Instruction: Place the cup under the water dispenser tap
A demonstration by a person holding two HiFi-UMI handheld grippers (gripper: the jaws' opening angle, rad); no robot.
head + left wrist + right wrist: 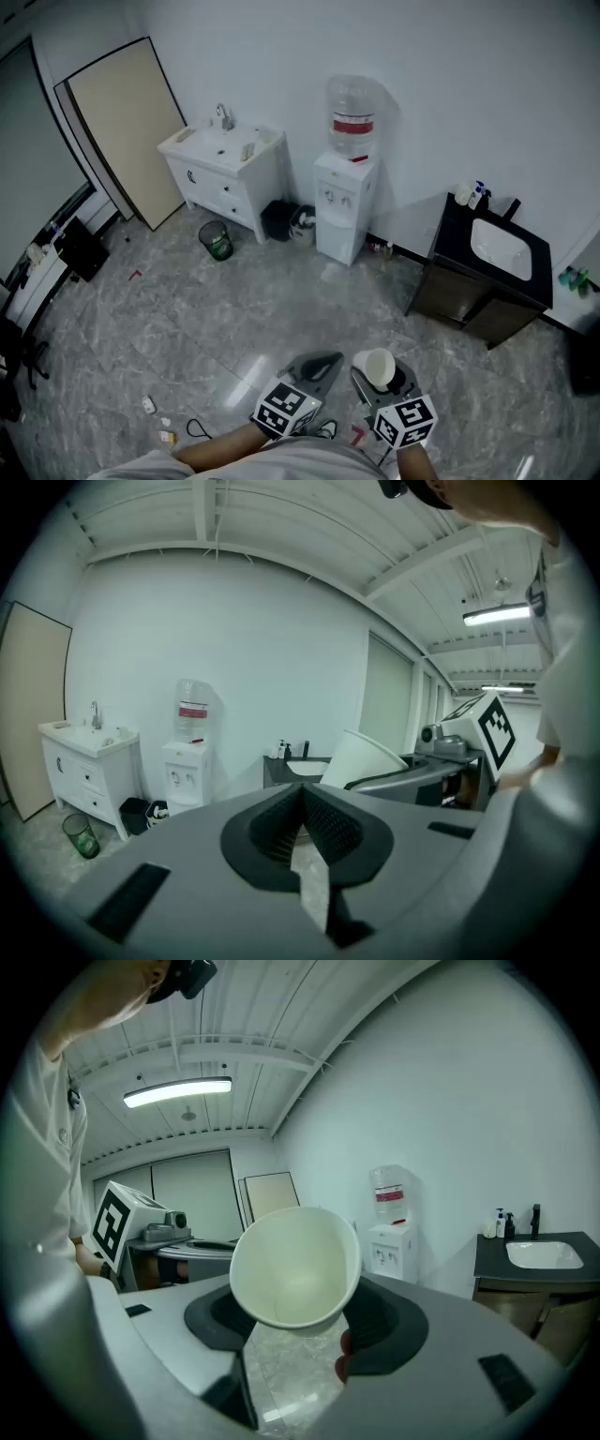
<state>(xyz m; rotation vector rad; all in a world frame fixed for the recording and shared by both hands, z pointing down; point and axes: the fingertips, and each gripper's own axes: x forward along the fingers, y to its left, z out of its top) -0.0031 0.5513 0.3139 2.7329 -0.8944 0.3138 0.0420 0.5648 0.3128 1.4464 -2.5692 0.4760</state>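
A white paper cup (295, 1265) sits between the jaws of my right gripper (300, 1299), tilted so its empty mouth faces the camera. In the head view the cup (378, 367) and right gripper (379, 378) are at the bottom, over the marble floor. My left gripper (316, 369) hangs beside it with its jaws shut and empty; in the left gripper view the left gripper (302, 794) shows its pads meeting, with the cup (361, 759) to its right. The white water dispenser (344, 204) with a bottle (352, 117) on top stands far off against the back wall.
A white sink cabinet (225, 164) stands left of the dispenser, with a green bin (217, 240) and a black bin (278, 220) between them. To the right is a black vanity (487, 272). A beige board (127, 127) leans on the left wall.
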